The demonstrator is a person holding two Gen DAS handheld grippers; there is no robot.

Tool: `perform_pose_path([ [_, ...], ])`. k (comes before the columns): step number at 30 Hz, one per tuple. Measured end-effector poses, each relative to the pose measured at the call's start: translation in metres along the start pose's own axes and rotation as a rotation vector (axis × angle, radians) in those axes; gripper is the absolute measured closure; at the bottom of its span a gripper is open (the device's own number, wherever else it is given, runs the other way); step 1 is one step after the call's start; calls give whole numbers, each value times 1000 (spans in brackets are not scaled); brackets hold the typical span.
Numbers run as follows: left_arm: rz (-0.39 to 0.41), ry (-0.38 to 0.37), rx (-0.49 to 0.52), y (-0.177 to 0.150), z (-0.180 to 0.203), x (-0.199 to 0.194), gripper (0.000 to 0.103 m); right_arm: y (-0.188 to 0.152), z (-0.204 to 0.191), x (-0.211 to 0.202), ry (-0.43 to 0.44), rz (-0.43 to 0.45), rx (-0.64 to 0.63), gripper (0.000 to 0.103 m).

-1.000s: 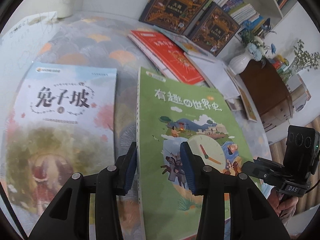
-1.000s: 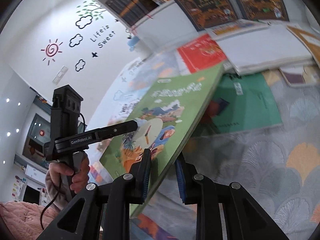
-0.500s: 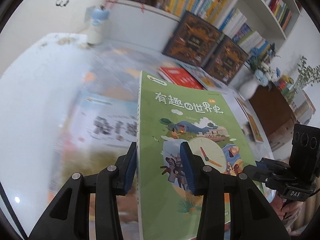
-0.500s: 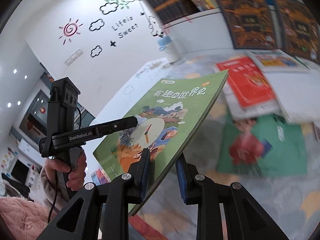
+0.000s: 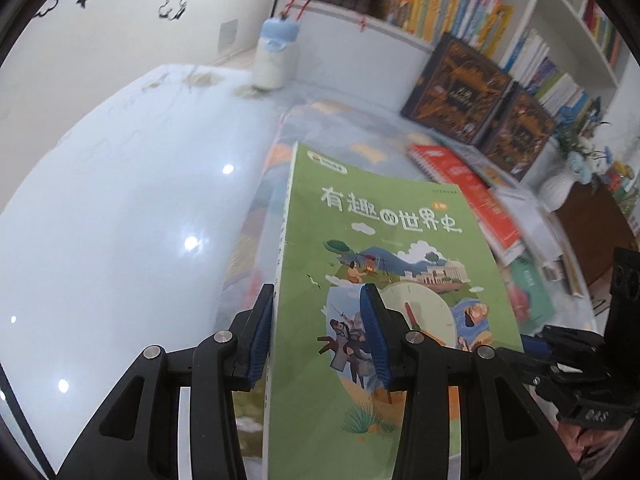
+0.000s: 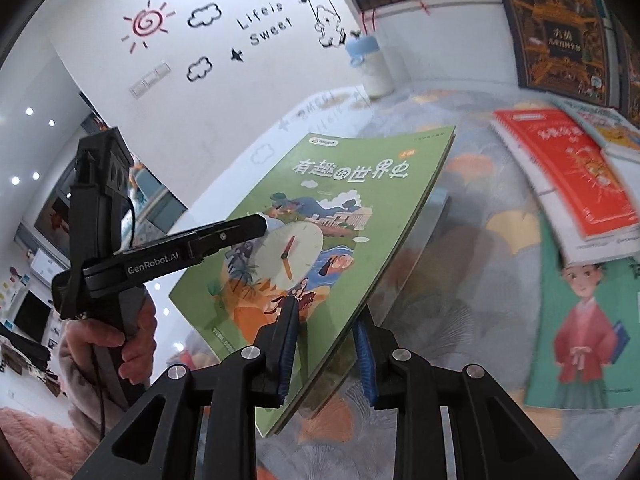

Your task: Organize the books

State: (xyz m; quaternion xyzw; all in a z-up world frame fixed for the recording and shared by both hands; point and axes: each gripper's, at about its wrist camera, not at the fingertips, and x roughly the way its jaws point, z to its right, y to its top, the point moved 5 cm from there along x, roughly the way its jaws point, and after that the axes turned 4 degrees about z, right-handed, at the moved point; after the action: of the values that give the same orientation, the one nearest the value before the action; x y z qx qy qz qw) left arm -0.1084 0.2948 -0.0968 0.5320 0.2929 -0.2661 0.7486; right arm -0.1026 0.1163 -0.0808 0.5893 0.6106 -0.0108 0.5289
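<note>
Green book (image 5: 384, 264): one, lifted clear of the patterned mat (image 6: 472, 264), over its left edge.
Grip: left gripper (image 5: 318, 336) clamps the spine edge; right gripper (image 6: 326, 356) clamps the lower right edge.
Axis: long side runs away from both cameras, title end far, cover up.
Counts: two dark books (image 5: 456, 88) upright at the far edge; one red book (image 6: 568, 168) flat.
Right view only: hand (image 6: 116, 332) on the left handle.
</note>
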Motion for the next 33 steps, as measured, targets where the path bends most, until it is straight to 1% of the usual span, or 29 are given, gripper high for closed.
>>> perform_pose_path([
  [3,-38,6,-15,-8,-10,15,65,-4,-1,14,1,-14,7,77],
  [5,-58,10,-14,-13,-11,21,66,-9,1,20,-26,-31,0,77],
  [8,-41,36,26,-14,-8,20,66,-15,4,28,-72,-57,-20,76],
  [12,-27,59,34,-13,-13,22,66,-19,6,34,-43,-62,9,75],
  [16,-23,59,35,-12,-14,22,65,-23,4,34,-46,-56,4,75],
  [23,-29,71,32,-13,-12,23,64,-26,3,34,-42,-71,-7,73],
  [26,-32,73,28,-13,-12,23,63,-25,2,35,-39,-78,-10,69],
  [28,-36,75,24,-13,-13,23,61,-23,-1,38,-45,-86,-33,65],
  [30,-44,84,19,-12,-13,24,58,-23,-4,39,-50,-88,-53,57],
  [33,-48,98,8,-11,-14,23,58,-25,-7,41,-69,-98,-71,52],
])
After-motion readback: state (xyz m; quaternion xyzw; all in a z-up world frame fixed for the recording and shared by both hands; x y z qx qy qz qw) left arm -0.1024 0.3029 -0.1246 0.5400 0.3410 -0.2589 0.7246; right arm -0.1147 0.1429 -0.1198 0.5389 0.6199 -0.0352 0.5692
